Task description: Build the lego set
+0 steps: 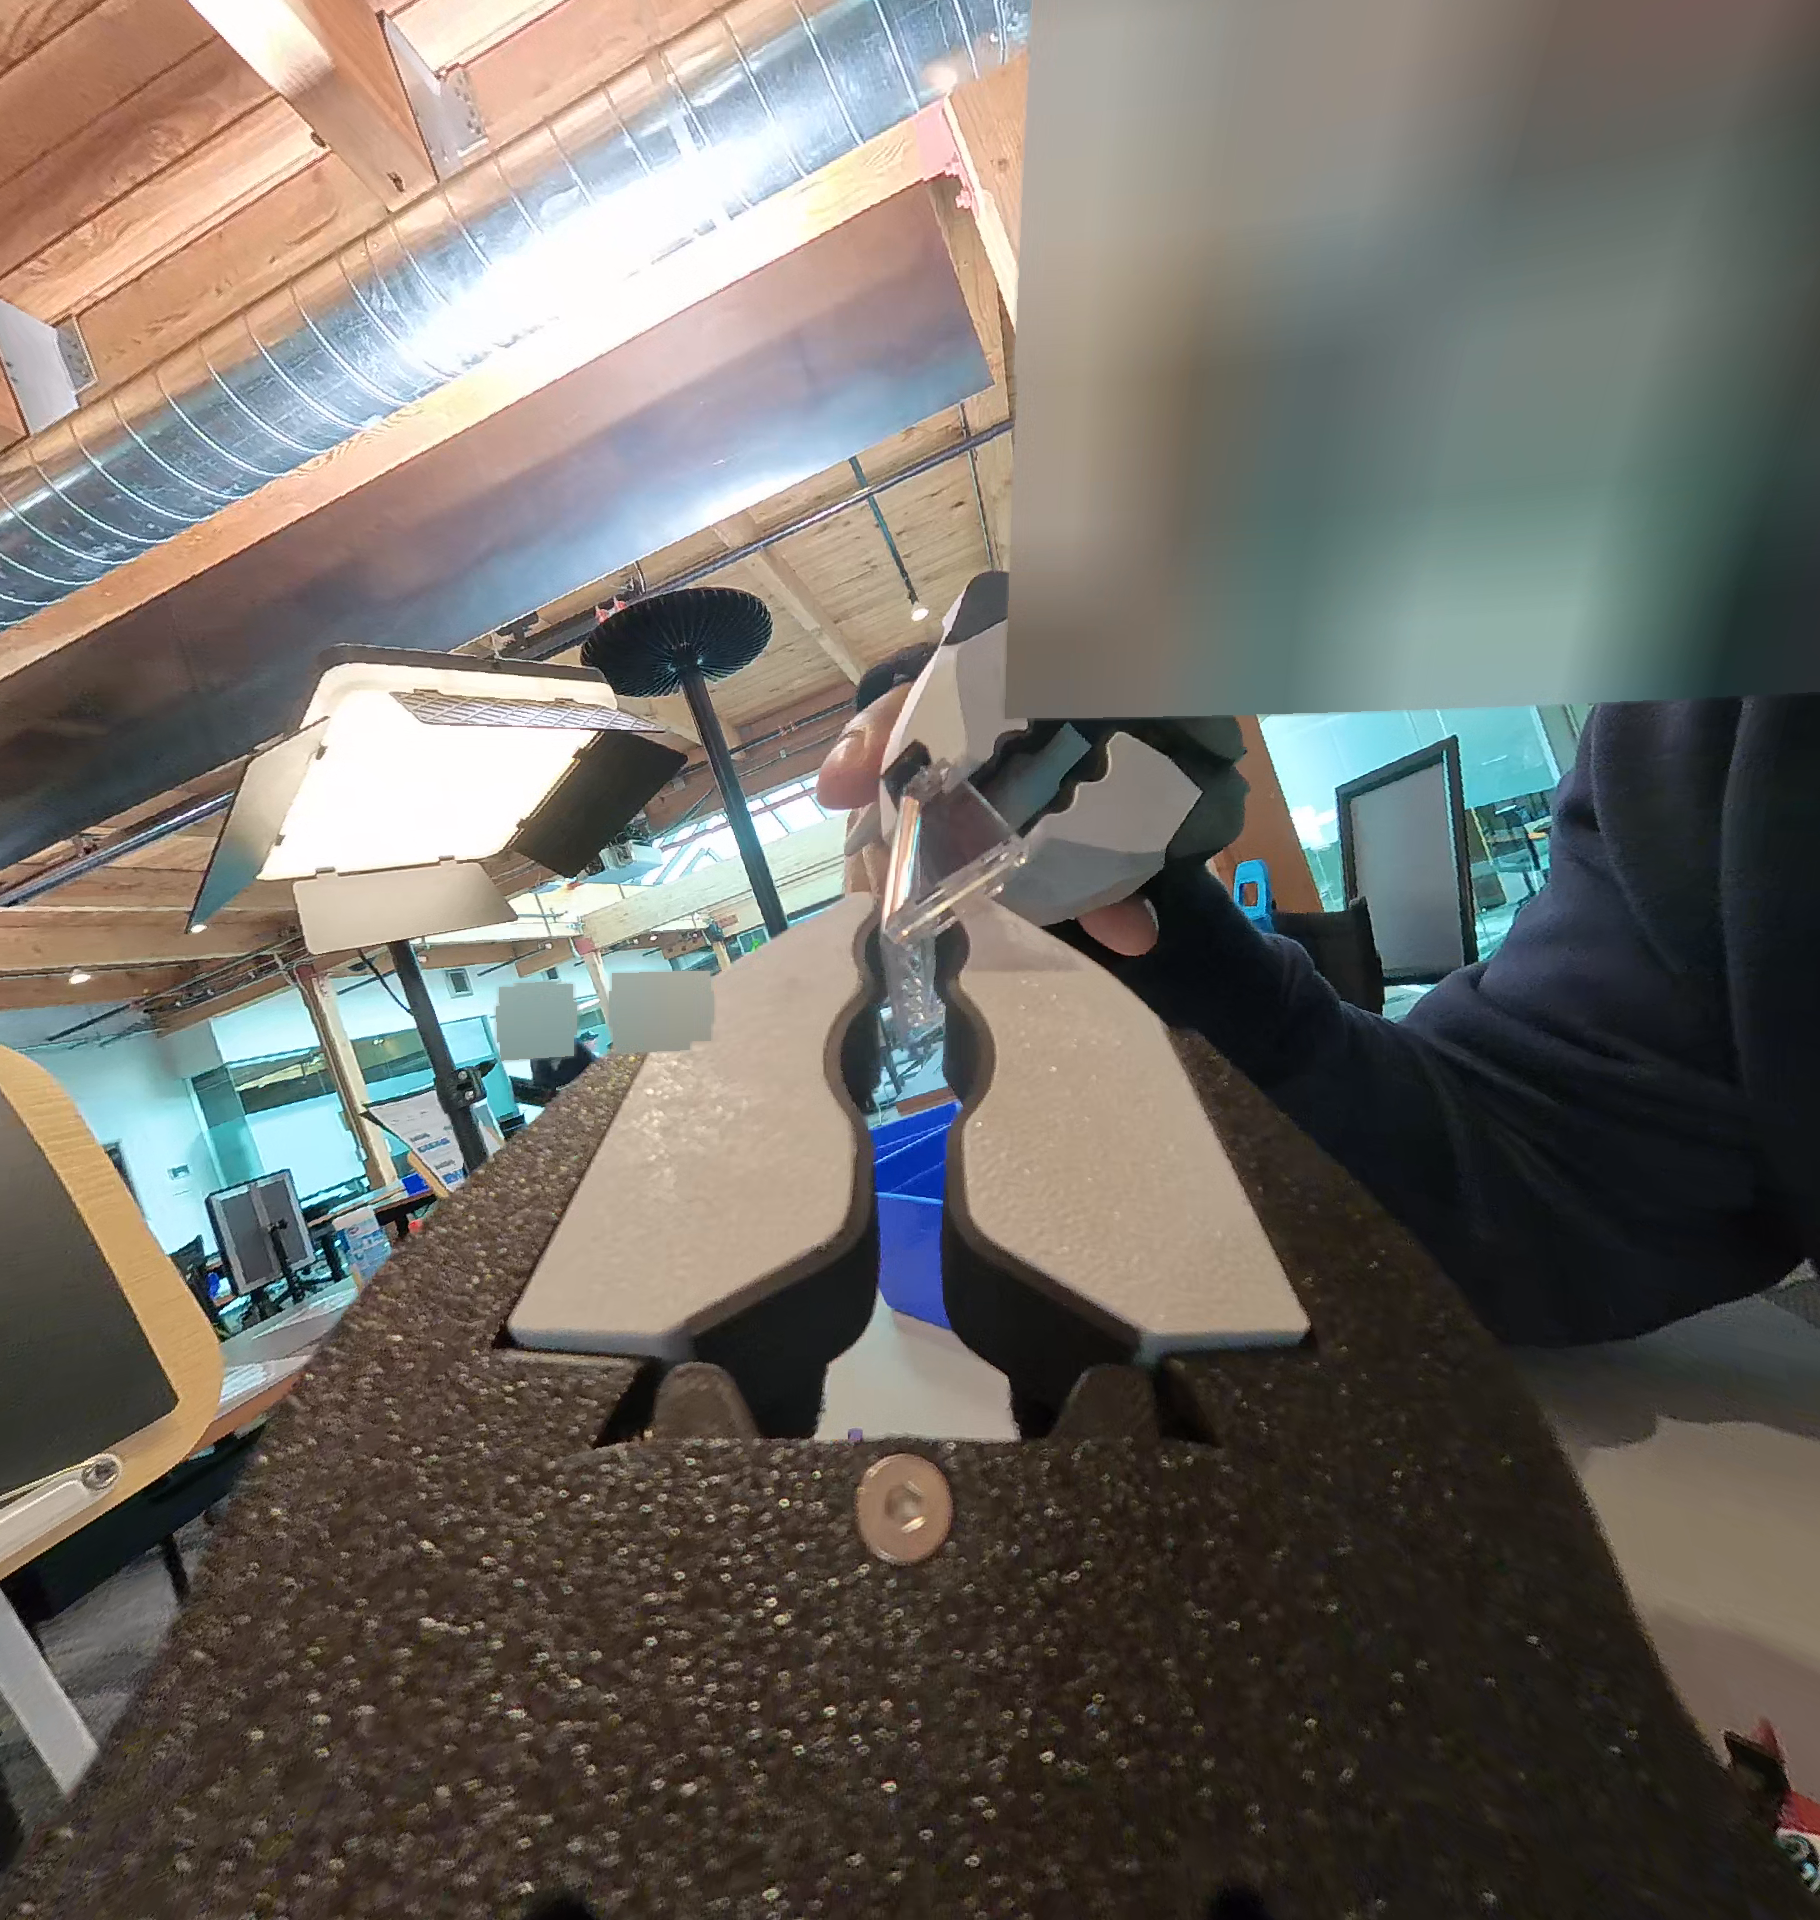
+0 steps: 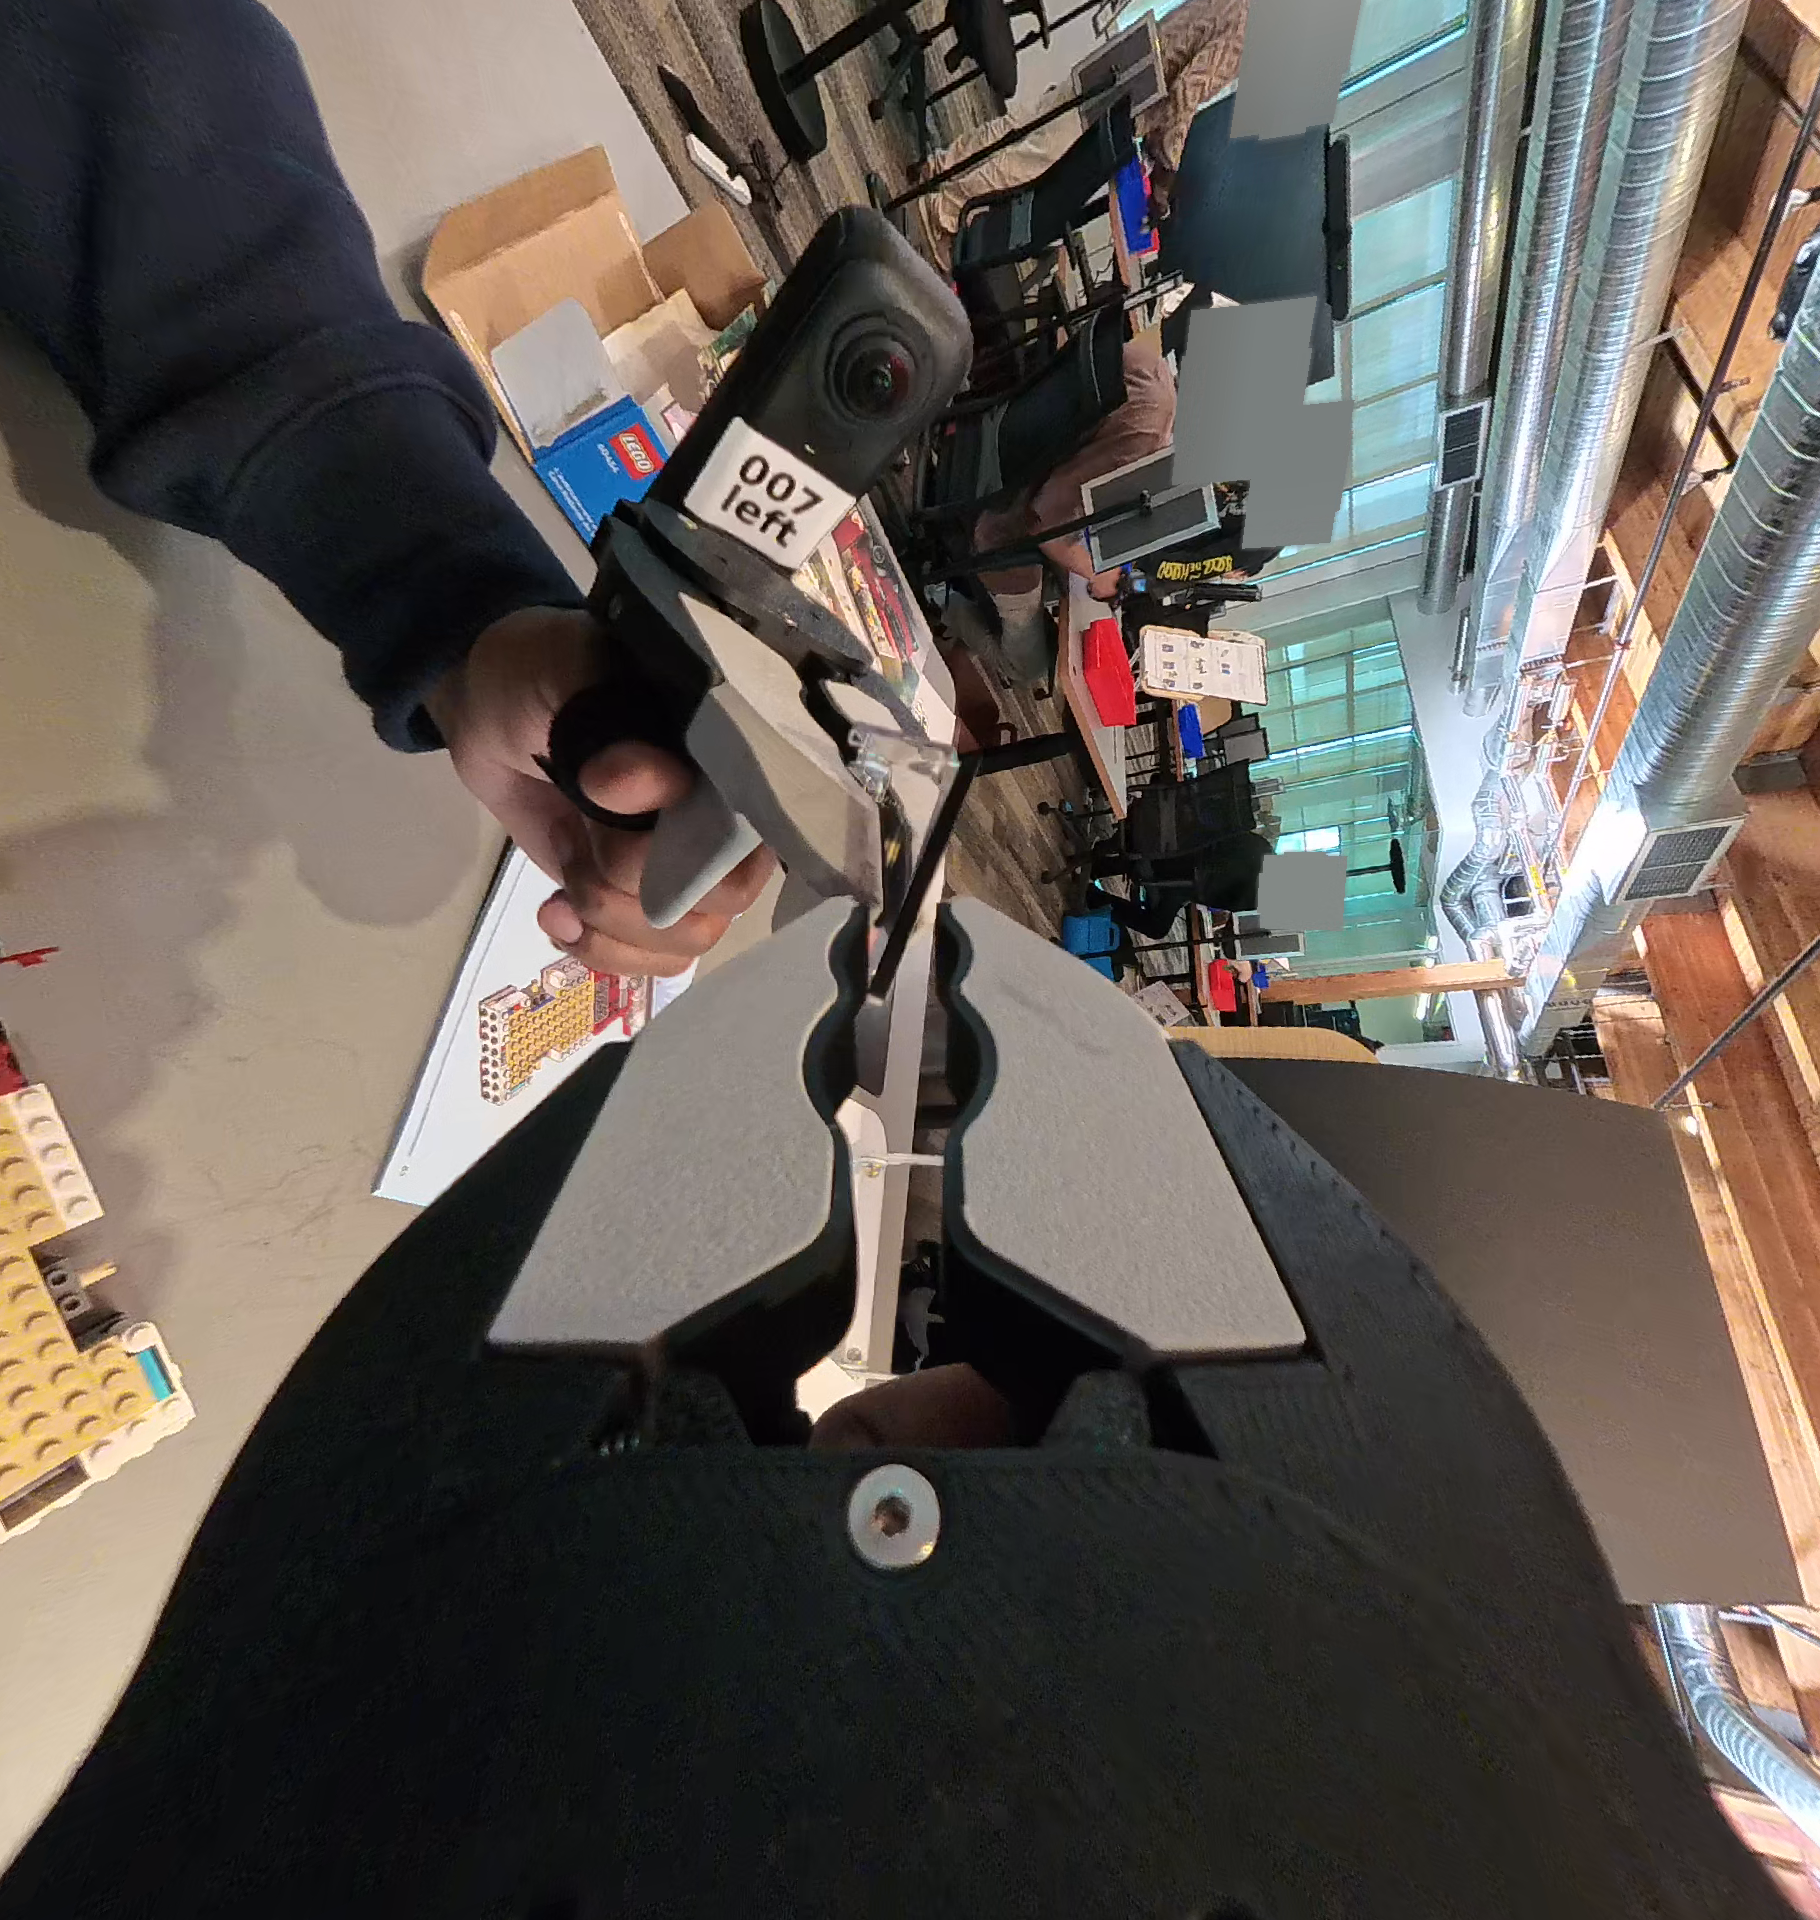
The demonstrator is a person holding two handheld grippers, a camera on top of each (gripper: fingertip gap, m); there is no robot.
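At the left edge of the worktop lies one yellow and white brick build. It lies flat with the studs up, probably so that it stays steady. Beside it to the right lies one printed sheet with a picture of a similar build. It is flat and face up, so I think it is put there to be read. At the far edge stands one open cardboard box, and one blue booklet leans out of it, out of the way of the hands.

Further right, nothing of the two grippers rests on the worktop; both are lifted in the air and their tips meet. The left gripper is narrow and pinches one clear piece with studs. Its fingers are pressed on the lower end of the piece. I judge that the grip is at the end so that the other end stays free.

The right gripper comes from the opposite side, and the upper part of the clear piece sits between its fingers. Its jaws are a little apart. Whether its pads press on the piece, I cannot tell, because the piece is transparent and seen from the edge.

So I count two grippers, one clear piece, one build, one sheet, one box and one booklet.
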